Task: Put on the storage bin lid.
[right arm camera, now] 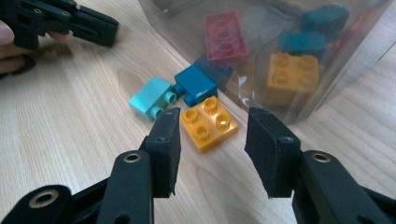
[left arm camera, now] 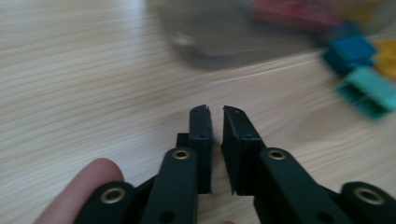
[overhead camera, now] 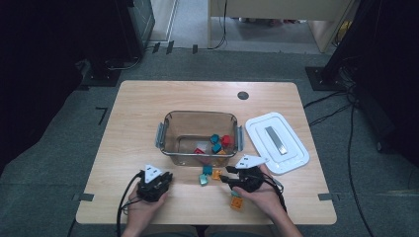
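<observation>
right gripper (right arm camera: 212, 123): fingers spread, astride orange brick (right arm camera: 208, 123), seemingly not touching | brick: on counter (overhead camera: 138, 118), just near of clear bin (overhead camera: 200, 132) | left gripper (left arm camera: 215, 112): fingers pressed together, empty

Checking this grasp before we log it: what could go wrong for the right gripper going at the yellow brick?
1. The right gripper stands open astride the yellow brick. Its left finger sits close to the light teal brick and may nudge it.
2. The dark teal brick looks to be touching the yellow one, so it may get dragged.
3. The bin wall is right behind; a lift could clip it.
</observation>
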Demonstrator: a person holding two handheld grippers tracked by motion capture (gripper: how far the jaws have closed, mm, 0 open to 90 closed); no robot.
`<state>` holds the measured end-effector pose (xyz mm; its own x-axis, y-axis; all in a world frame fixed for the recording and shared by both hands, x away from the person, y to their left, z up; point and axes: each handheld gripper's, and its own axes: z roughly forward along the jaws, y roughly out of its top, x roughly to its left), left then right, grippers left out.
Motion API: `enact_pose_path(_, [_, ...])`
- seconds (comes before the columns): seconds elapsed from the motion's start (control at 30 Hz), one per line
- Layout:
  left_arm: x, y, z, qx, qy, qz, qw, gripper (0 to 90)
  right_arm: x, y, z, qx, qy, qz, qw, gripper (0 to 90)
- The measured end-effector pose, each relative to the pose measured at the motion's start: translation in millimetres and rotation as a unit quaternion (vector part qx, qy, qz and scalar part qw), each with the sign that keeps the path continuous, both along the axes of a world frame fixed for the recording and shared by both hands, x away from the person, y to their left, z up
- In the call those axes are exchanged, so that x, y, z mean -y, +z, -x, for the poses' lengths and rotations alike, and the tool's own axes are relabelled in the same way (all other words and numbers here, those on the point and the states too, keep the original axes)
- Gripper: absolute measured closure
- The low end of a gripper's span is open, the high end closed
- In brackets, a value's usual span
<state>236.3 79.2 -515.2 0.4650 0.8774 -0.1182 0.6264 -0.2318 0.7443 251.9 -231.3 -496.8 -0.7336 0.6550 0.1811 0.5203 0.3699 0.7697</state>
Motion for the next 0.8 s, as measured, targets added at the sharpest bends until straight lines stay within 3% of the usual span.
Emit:
enact_pose_path(0.33, [75.2,-2.8,-8.2,0.021,0.01,-0.017,0.9996,87.1,4.6,-5.8,6.9,-0.004,0.007,0.004,1.0,55.4])
enact_pose_path(0.57, [120.3,-3.3,-8.9,0.027,-0.031,-0.024,0.9989,89.0,10.7,-5.6,9.0,-0.004,0.003,-0.002,1.0,55.3])
enact_pose_path(0.67, [128.9,-3.5,-7.2,0.026,-0.051,-0.02,0.9982,86.6,11.6,-5.4,9.3,-0.002,-0.001,-0.005,1.0,55.2])
enact_pose_path(0.8, [112.9,1.4,-3.1,0.026,-0.061,0.007,0.9978,81.0,9.5,-2.2,10.2,0.004,0.0,-0.007,1.0,56.3])
